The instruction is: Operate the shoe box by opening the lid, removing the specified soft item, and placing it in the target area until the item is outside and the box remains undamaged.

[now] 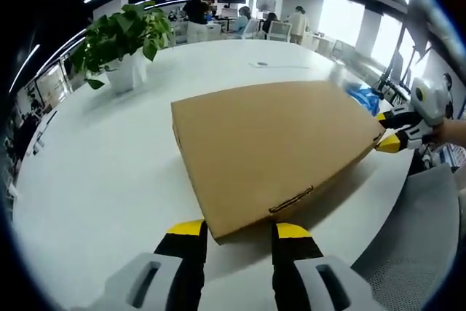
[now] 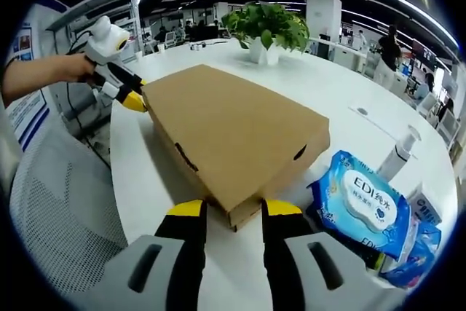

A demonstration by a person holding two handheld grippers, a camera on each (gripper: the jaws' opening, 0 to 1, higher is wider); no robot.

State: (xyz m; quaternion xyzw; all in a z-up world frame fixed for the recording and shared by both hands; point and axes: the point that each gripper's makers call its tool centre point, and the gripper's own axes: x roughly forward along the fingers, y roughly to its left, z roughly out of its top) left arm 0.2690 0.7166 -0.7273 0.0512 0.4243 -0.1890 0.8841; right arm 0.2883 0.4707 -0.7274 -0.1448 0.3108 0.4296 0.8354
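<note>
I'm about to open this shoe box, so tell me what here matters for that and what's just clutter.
For the job:
- box, lid shut
- left gripper, at one corner
- right gripper, at the opposite corner

Lying about:
- plant
- wipes packs
- pump bottle
- chair

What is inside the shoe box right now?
Nothing inside shows: the shoe box sits closed on the white table, its lid flat, hiding any contents.
</note>
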